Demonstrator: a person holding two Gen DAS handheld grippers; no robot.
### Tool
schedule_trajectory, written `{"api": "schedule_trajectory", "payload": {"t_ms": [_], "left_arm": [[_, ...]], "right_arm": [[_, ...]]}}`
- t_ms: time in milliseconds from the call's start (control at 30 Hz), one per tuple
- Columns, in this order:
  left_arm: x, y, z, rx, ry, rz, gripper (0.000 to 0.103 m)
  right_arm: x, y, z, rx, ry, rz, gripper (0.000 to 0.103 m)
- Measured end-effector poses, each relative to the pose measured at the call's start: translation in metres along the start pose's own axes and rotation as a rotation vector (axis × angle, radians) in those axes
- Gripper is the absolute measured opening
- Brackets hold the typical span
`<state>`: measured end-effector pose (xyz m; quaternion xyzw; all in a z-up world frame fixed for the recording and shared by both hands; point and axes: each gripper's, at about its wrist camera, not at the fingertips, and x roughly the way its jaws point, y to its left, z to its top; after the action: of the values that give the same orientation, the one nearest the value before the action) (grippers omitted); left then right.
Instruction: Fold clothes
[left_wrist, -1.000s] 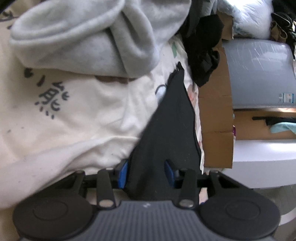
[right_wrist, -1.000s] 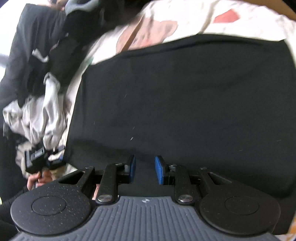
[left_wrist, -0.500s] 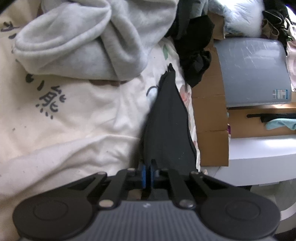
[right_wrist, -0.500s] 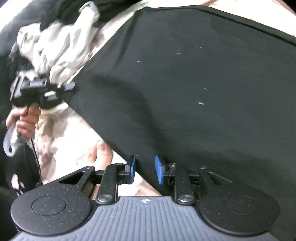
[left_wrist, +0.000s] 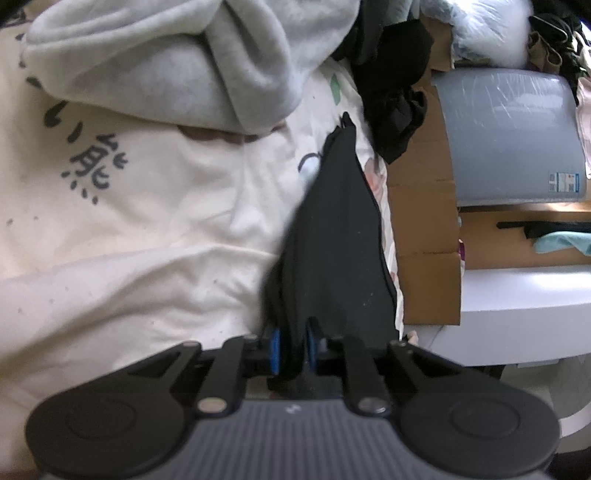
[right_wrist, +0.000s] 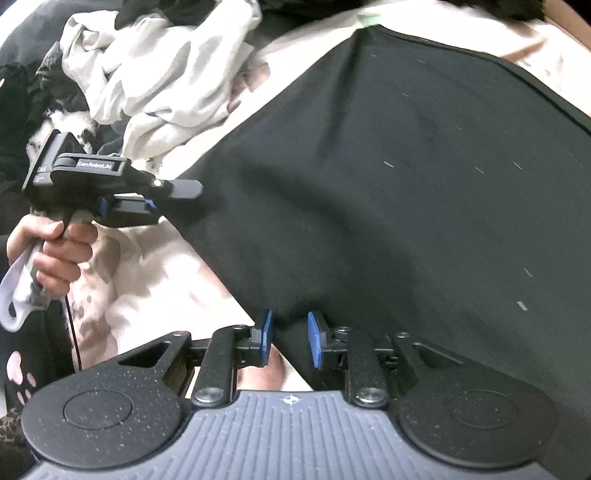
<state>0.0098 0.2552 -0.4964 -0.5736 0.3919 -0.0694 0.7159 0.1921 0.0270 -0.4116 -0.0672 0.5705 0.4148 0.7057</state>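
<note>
A black garment (left_wrist: 340, 240) lies spread on the cream bedding (left_wrist: 129, 221). In the right wrist view the black garment (right_wrist: 406, 184) fills most of the picture. My left gripper (left_wrist: 293, 339) has a bunched corner of it between its blue pads. The pads press on the cloth while the jaws are opening slightly. From the right wrist view that left gripper (right_wrist: 184, 195), held by a hand (right_wrist: 55, 251), grips the cloth's left corner. My right gripper (right_wrist: 290, 332) stands open over the garment's near edge. The edge dips between its pads without being pinched.
A grey sweatshirt (left_wrist: 166, 66) is heaped at the back of the bed, with dark clothes (left_wrist: 395, 92) beside it. Cardboard boxes (left_wrist: 421, 229) and a grey wrapped pad (left_wrist: 509, 140) stand along the bed's right side. A crumpled white garment (right_wrist: 166, 74) lies past the black cloth.
My left jaws closed from wide onto the black cloth, then eased a little apart. My right gripper rolled and slid across the garment to its near edge, closer to the left gripper.
</note>
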Motion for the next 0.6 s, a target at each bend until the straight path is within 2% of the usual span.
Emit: {"api": "schedule_trajectory", "payload": {"t_ms": [67,500,600], "left_arm": [[-0.002,0.001,0.001,0.0,-0.008,0.002,0.006],[-0.01,0.007,0.003,0.011,-0.047,0.04,0.005],[-0.012,0.008,0.004,0.018,-0.049,0.046,0.005]], "right_arm": [[0.007,0.006,0.005,-0.01,0.007,-0.006,0.022],[0.021,0.029,0.02,-0.024,0.003,-0.053,0.022],[0.011,0.023,0.015,-0.046,0.024,-0.034,0.022]]}}
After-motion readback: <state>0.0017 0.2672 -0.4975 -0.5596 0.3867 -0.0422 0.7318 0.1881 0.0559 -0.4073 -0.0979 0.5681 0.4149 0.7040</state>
